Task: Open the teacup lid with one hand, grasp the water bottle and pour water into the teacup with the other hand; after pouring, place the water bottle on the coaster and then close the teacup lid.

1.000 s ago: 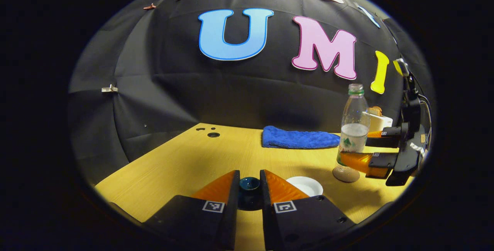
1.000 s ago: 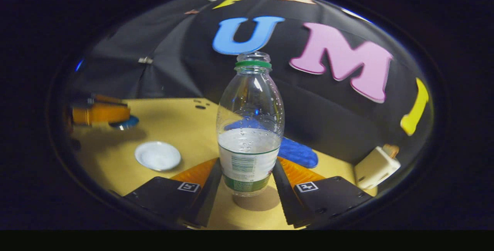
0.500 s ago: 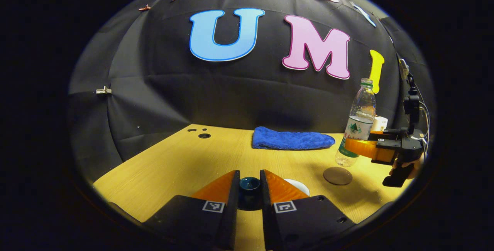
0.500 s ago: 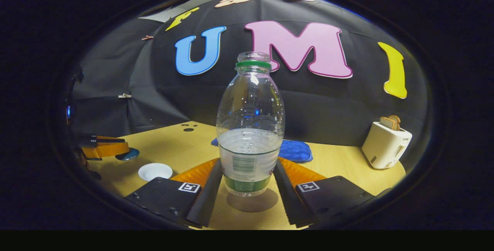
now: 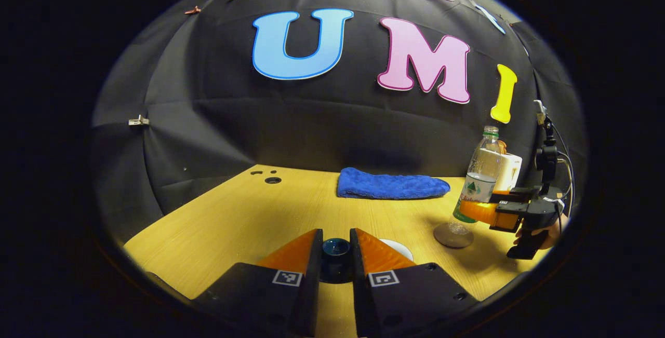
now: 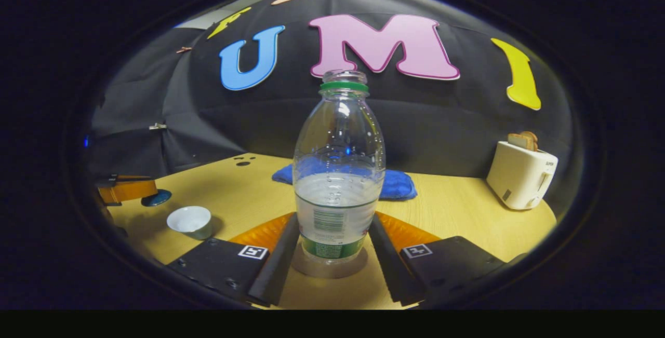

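While the water bottle (image 6: 338, 172) stands upright on the round coaster (image 6: 329, 269), I see my right gripper (image 6: 335, 247) clamped on its lower body, both fingers (image 6: 280, 255) pressed against the label band. It is uncapped and roughly half full. From the left gripper view the same bottle (image 5: 479, 182) sits on the coaster (image 5: 453, 235) at the table's right side, with the right gripper (image 5: 480, 212) around it and a hand (image 5: 540, 234) behind on the grip.

My left gripper (image 5: 335, 255) is closed on the dark blue teacup lid (image 5: 335, 248), which sits pinched between its fingers (image 5: 301, 252) above the wooden table (image 5: 249, 213). The lid (image 6: 156, 198) shows in the right gripper view too, held by the left gripper (image 6: 143, 193) off at the left edge.

The white teacup (image 6: 190, 221) stands open on the table, near that held lid and well apart from the bottle; in the left gripper view its rim (image 5: 400, 248) peeks out just beside my right finger.

Further back a blue cloth (image 5: 389, 186) lies flat near the wall, and a white toaster (image 6: 521, 174) with bread in its slot stands to the right.
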Available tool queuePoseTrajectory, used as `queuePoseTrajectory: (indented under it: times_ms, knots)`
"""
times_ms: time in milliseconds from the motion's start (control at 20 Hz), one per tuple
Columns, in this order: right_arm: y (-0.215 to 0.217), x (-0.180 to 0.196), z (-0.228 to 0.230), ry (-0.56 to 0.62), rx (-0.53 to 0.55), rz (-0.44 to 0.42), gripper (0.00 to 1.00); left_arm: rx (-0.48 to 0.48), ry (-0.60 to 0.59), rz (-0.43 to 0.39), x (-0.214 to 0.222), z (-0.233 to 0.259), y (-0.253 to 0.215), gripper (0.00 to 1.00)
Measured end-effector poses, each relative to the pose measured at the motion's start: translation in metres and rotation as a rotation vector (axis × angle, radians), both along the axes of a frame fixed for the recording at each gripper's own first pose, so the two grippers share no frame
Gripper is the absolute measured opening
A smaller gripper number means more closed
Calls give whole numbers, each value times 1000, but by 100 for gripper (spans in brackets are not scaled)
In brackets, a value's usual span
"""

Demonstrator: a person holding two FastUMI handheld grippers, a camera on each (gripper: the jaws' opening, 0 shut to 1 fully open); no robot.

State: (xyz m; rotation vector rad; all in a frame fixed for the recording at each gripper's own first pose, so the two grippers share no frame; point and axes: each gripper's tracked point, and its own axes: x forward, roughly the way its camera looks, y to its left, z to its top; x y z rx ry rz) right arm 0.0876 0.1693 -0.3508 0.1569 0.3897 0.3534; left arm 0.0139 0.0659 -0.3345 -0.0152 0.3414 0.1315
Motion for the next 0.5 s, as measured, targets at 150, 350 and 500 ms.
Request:
queuePoseTrajectory:
  times_ms: [150, 350, 500]
  knots:
    - [1, -1, -10, 20, 7, 7, 80, 0, 0, -3, 2, 0, -1, 31]
    - [4, -8, -18, 47, 19, 24, 88, 3, -1, -13, 5, -1, -5, 32]
    - [3, -11, -26, 72, 18, 33, 96, -7, -2, -23, 9, -2, -12, 32]
